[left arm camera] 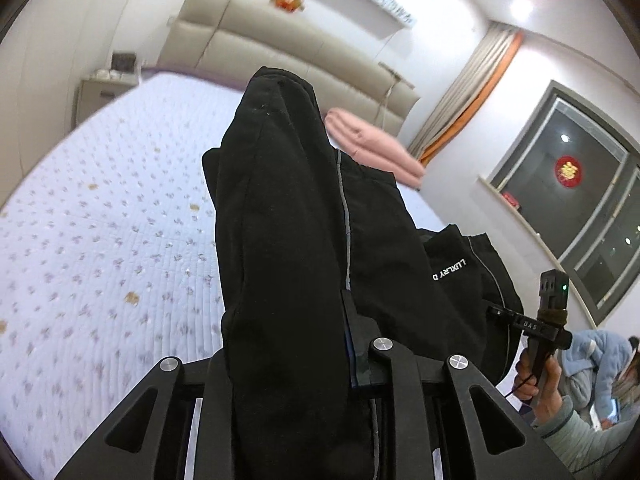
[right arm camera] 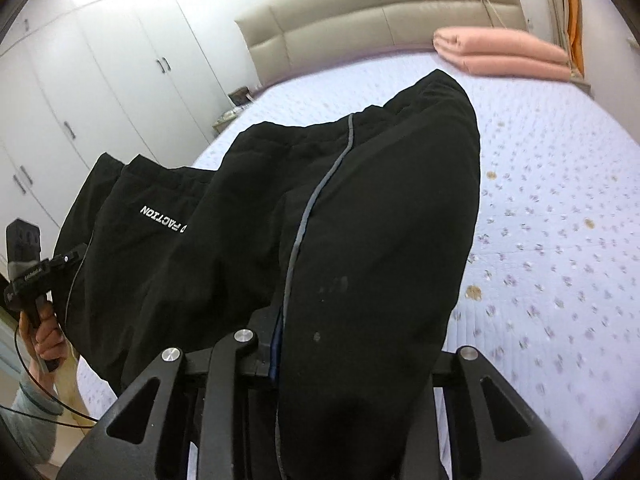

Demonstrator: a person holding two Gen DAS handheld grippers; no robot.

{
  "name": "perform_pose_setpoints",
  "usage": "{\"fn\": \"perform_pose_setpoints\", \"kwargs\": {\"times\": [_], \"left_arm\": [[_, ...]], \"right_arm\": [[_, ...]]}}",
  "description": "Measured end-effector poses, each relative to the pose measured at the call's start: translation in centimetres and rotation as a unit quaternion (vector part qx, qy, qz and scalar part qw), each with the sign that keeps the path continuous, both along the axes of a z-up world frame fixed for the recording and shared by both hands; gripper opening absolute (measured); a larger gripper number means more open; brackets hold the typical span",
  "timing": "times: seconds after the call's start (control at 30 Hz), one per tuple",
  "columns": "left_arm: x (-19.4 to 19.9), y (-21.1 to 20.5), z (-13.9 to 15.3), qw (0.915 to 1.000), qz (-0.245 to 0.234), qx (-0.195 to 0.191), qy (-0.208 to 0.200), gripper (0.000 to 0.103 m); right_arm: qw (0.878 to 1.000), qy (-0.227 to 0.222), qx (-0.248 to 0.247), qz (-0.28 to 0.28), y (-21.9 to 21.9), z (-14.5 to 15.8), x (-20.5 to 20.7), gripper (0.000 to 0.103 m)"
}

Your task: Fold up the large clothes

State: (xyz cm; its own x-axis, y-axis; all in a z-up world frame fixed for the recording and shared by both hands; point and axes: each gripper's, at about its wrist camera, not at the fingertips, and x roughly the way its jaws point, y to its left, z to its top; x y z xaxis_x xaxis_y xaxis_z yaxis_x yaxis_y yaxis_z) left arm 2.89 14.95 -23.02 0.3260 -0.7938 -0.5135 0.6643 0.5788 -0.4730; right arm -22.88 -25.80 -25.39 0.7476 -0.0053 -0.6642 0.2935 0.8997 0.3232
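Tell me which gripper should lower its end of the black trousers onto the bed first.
Probably either: the left gripper and right gripper both clamp the black grey-piped trousers above the lilac quilted bed; neither looks better placed.

Bright indoor light; round ceiling lamp [left arm camera: 522,8] glares white. Dark night window [left arm camera: 580,216] reflects lamps. Strong fisheye curvature, black vignette corners, slight blur on quilted floral bedsheet [right arm camera: 560,220].
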Motion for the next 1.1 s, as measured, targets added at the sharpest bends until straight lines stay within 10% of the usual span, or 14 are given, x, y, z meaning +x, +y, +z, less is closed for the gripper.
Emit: {"fn": "perform_pose_setpoints", "kwargs": {"times": [0.43, 0.7, 0.83, 0.93, 1.1], "left_arm": [[-6.9, 9.1, 0.2, 0.9980, 0.029, -0.012, 0.056, 0.025], [-4.8, 11.3, -14.5, 0.9833, 0.083, 0.048, 0.155, 0.032], [-2.1, 15.5, -21.5, 0.9493, 0.077, -0.107, 0.285, 0.041], [-1.9, 15.5, -21.5, 0.9526, 0.067, -0.098, 0.280, 0.043], [-1.9, 15.9, -17.9, 0.9681, 0.075, -0.015, 0.238, 0.043]], "right_arm": [[0.999, 0.044, -0.031, 0.001, 9.5, 5.7, -8.4, 0.033], [0.992, 0.122, 0.016, -0.002, 8.7, -5.8, -4.4, 0.034], [0.990, 0.106, 0.082, -0.035, 4.9, -12.6, -5.6, 0.059], [0.981, 0.065, 0.176, -0.048, 2.2, -14.4, -7.1, 0.060], [0.978, 0.083, 0.186, -0.054, 0.5, -14.3, -7.9, 0.062]]}}
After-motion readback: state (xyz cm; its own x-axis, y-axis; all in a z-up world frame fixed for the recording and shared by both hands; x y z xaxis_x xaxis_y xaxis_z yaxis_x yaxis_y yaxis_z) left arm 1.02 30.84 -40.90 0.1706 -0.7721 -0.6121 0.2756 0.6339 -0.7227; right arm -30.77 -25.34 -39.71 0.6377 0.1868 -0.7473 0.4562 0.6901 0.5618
